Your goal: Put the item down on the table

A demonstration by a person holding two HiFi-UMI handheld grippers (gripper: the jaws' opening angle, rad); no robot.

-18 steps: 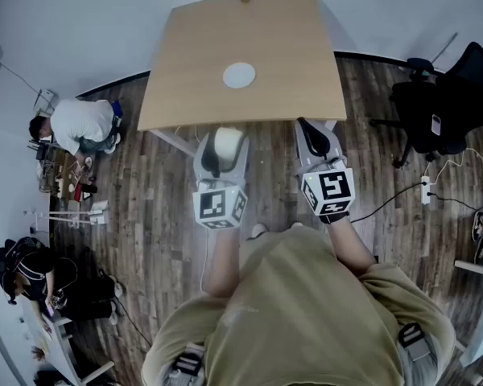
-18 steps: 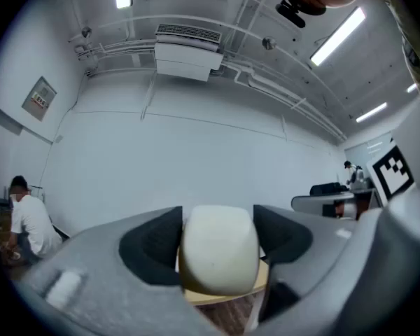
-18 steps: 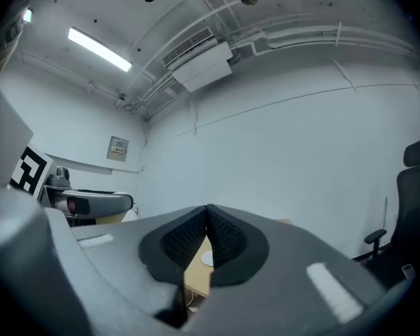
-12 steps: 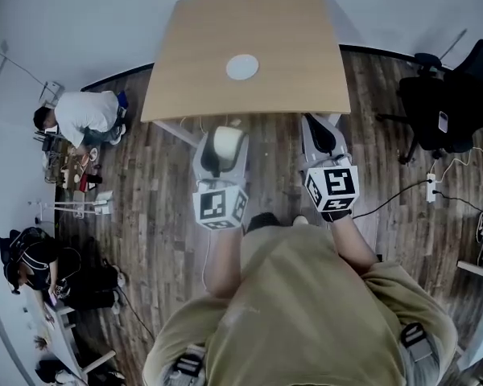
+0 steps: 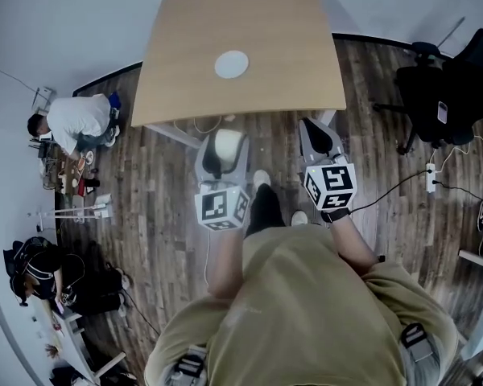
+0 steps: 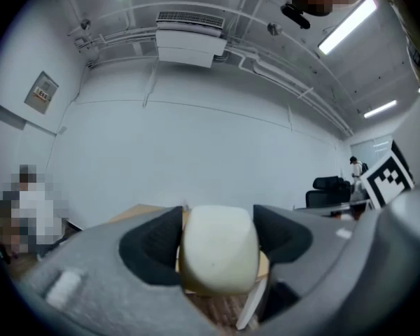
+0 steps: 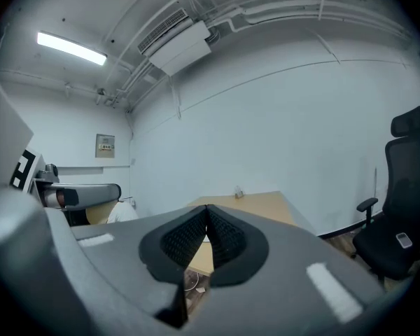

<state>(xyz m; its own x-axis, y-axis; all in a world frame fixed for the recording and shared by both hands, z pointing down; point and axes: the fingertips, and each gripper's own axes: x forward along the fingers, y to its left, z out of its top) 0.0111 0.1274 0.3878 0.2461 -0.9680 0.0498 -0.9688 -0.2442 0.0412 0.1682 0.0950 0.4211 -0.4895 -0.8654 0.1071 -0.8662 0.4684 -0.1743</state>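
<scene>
My left gripper (image 5: 223,147) is shut on a cream rounded block (image 5: 224,145), which shows squeezed between the dark pads as the cream block (image 6: 218,249) in the left gripper view. It is held over the wooden floor, just short of the near edge of the wooden table (image 5: 274,63). My right gripper (image 5: 318,133) is shut with nothing in it, its jaws pressed together, the same gripper (image 7: 207,233) pointing toward the table (image 7: 255,208).
A white round plate (image 5: 231,64) lies on the table. A black office chair (image 5: 443,91) stands at the right, a cable and power strip (image 5: 429,178) near it. People crouch by clutter (image 5: 76,127) at the left.
The view has shifted a little: the table and plate sit slightly further left and up. The person's foot now shows between the grippers. Both grippers keep their hold and spacing.
</scene>
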